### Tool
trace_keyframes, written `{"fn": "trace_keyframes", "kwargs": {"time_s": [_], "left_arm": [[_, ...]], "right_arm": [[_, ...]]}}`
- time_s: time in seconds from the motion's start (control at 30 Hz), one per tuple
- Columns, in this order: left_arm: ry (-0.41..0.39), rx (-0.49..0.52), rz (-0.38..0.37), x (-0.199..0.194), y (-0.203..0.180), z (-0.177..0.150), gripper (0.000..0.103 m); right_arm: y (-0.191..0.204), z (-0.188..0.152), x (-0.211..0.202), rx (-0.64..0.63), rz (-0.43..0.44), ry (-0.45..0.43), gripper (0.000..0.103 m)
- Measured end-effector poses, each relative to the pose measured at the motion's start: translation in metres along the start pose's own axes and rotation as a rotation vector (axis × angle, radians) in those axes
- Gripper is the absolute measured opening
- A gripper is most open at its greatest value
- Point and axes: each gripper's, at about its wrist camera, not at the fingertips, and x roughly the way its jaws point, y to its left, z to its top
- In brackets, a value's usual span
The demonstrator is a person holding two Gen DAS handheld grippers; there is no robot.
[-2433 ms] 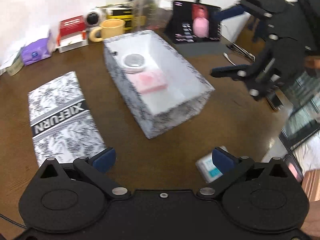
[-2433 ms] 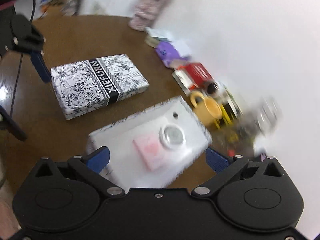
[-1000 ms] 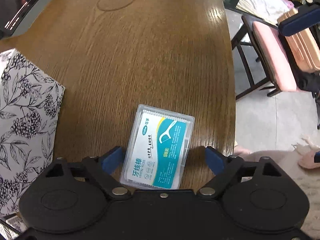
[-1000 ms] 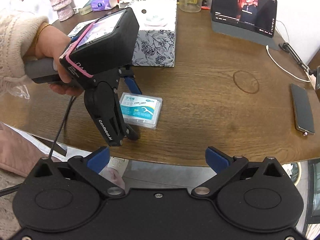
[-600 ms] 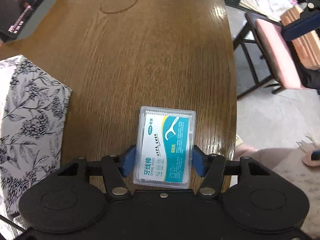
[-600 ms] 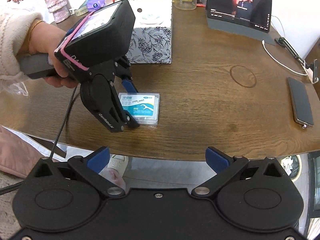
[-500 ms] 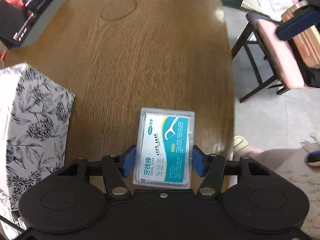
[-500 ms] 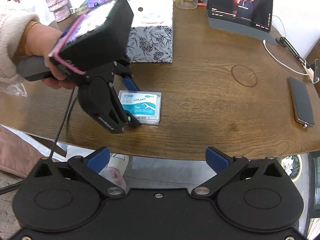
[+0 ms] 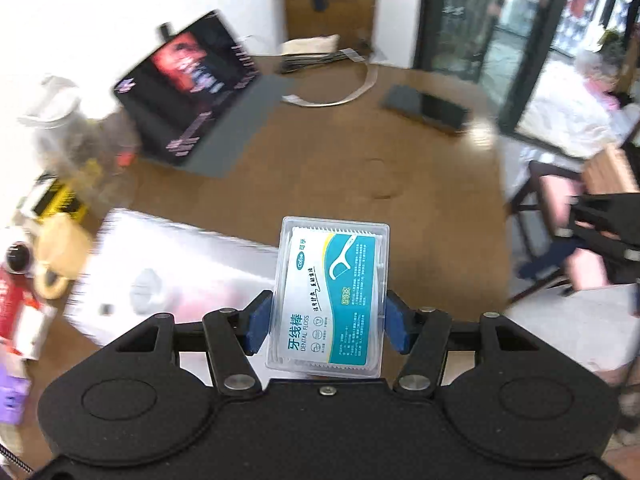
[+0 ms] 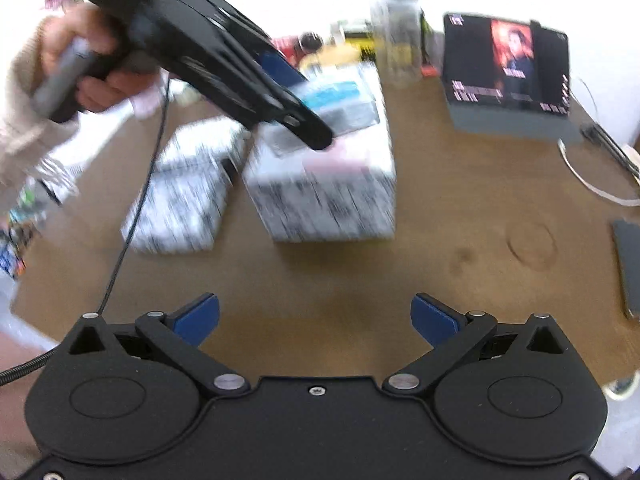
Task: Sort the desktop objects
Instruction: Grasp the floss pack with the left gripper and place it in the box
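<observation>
A brown wooden table fills the room's middle, white wall behind it and dark glass doors off to one side; a tablet stands lit at the back, a phone lies flat near the far edge, and a clear jar and a yellow mug crowd the wall side, blurred. The left gripper is pinching a clear floss box by its long sides, blue pads pressed against it; the box is lifted off the table and, seen from the right wrist, hangs over the open patterned box, its teal label smeared by motion; a hand in a pale sleeve grips the handle. Inside the open box something pink and something round and white show, too blurred to name; its patterned lid lies just beside it. The right gripper hovers above bare table, fingers spread wide, holding nothing.
</observation>
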Motion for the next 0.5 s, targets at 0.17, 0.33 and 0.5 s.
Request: {"fn": "trace_keyframes", "kwargs": {"time_s": [0.17,0.33,0.5], "left_arm": [[0.091,0.017,-0.053,0.045,0.044,0.000,0.057],[0.170,0.034,-0.104,0.087,0.069,-0.014,0.057],[0.222,0.033,-0.157,0.123,0.085,-0.021,0.057]], "right_arm": [[0.016,0.033,0.022,-0.031,0.003,0.009,0.103],[0.024,0.054,0.049,-0.059,-0.049,0.057,0.103],[0.024,0.068,0.070,-0.045,-0.052,0.085,0.103]]}}
